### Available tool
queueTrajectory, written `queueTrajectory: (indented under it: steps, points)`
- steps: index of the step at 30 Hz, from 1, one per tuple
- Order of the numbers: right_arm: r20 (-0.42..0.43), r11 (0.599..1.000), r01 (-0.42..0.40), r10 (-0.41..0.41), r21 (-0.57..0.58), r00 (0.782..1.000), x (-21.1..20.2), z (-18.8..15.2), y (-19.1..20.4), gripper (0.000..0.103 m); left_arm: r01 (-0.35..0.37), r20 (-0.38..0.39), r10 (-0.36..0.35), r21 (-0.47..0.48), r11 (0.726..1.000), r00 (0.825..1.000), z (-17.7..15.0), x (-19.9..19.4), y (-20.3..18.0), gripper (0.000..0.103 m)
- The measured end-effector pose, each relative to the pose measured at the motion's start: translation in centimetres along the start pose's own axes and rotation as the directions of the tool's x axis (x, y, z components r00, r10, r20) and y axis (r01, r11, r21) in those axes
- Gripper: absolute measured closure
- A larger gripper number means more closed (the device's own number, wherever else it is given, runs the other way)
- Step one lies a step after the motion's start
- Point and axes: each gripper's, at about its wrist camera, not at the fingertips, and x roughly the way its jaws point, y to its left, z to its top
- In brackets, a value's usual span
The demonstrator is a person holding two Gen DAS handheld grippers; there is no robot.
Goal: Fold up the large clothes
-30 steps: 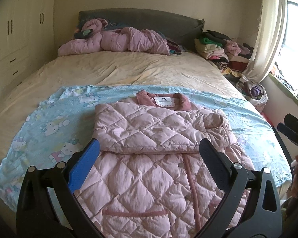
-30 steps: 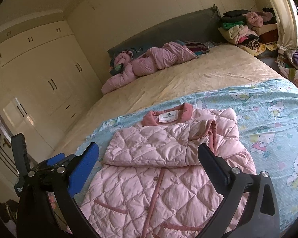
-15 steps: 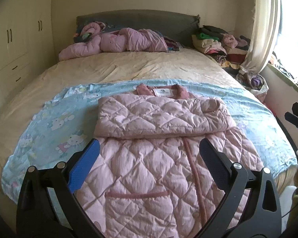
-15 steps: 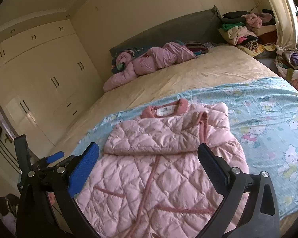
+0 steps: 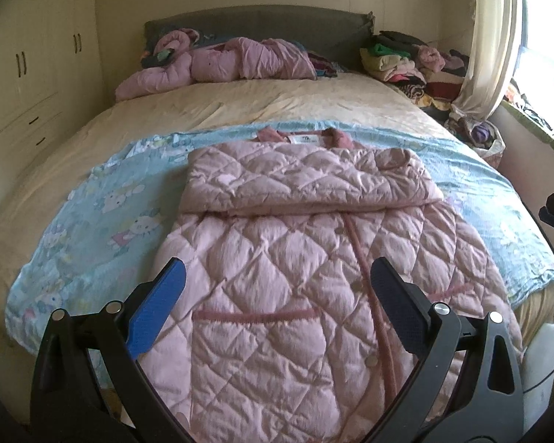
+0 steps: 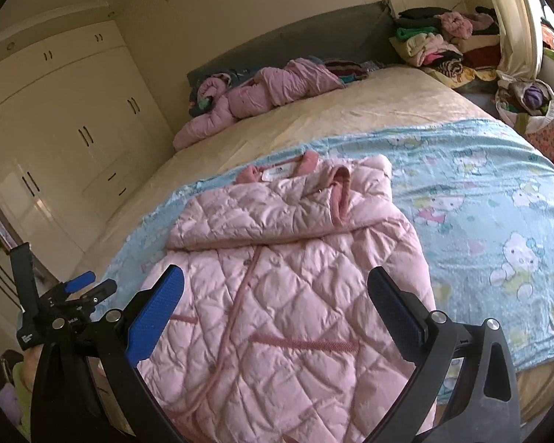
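Lying sleeve-folded: pink quilted coat (image 5: 299,258)

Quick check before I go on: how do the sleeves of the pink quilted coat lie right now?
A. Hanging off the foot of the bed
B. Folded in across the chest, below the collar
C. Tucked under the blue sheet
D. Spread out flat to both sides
B: the pink quilted coat has its sleeves folded into a band across the chest just below the collar, lying on top of the coat, with both grippers open and empty above its lower half.

Home bedroom: big bed (image 5: 262,110) w/ headboard (image 5: 255,24), built-in wardrobe (image 6: 66,118), clothes piles (image 5: 406,61) by window.
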Motion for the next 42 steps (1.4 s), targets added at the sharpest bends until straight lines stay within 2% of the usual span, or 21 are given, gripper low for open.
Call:
queueTrajectory:
  steps: [17, 36, 42]
  points:
    - [-0.088, 1.000, 0.010, -0.009, 0.007, 0.996, 1.3, -3.9, -1.8, 0.004, -0.032, -0.072, 0.029, -0.045, 0.998, 0.997, -4.2, 0.9, 1.5, 0.009]
    - [-0.145, 0.999, 0.036, -0.035, 0.008, 0.989, 1.6, -6.3, -3.3, 0.004, -0.072, -0.120, 0.062, -0.082, 0.994, 0.991, -7.1, 1.1, 4.4, 0.009]
    - [-0.160, 0.999, 0.051, -0.050, 0.005, 0.986, 1.6, -7.0, -4.0, 0.004, -0.106, -0.152, 0.090, -0.103, 0.989, 0.984, -8.6, 1.1, 6.2, 0.009]
